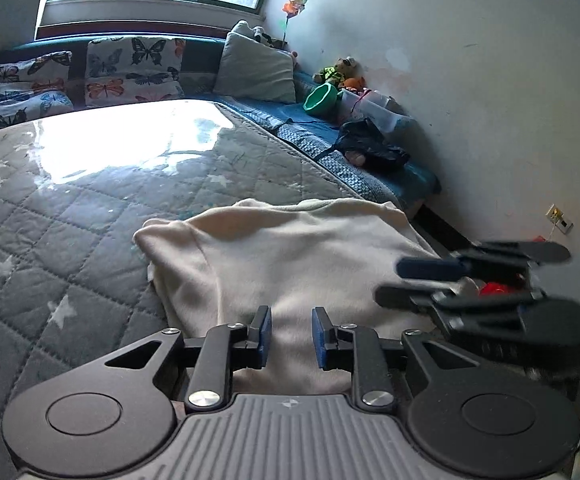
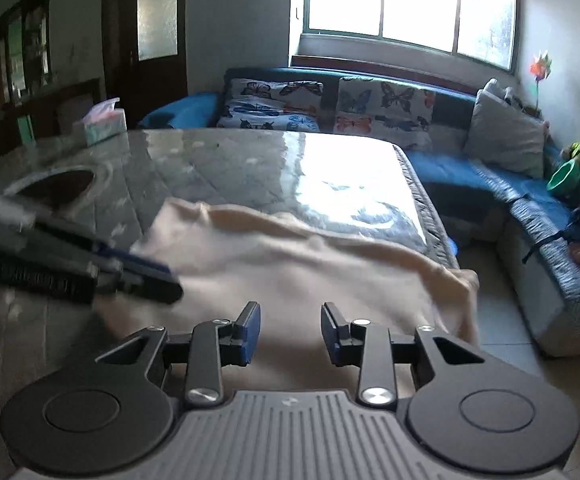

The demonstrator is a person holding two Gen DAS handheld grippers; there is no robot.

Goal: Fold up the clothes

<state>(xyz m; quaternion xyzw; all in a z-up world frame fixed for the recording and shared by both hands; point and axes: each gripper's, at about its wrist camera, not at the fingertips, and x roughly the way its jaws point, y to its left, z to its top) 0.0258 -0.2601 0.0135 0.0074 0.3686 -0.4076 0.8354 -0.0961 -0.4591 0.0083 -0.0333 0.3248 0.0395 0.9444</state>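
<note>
A cream garment [image 1: 286,256] lies folded on the grey quilted table top [image 1: 70,216], near its front right corner. It also shows in the right wrist view [image 2: 290,268], with one edge hanging over the table's right side. My left gripper [image 1: 291,338] is open and empty just above the garment's near edge. My right gripper [image 2: 290,334] is open and empty above the garment's near part. The right gripper shows blurred in the left wrist view [image 1: 393,280], at the garment's right edge. The left gripper shows blurred in the right wrist view [image 2: 170,280].
A blue sofa [image 2: 529,216] with butterfly cushions [image 1: 134,68] and a grey pillow [image 1: 256,68] runs behind and right of the table. A green bowl [image 1: 321,98], toys and a dark bag [image 1: 369,146] lie on it. A tissue box [image 2: 100,122] stands at the far left.
</note>
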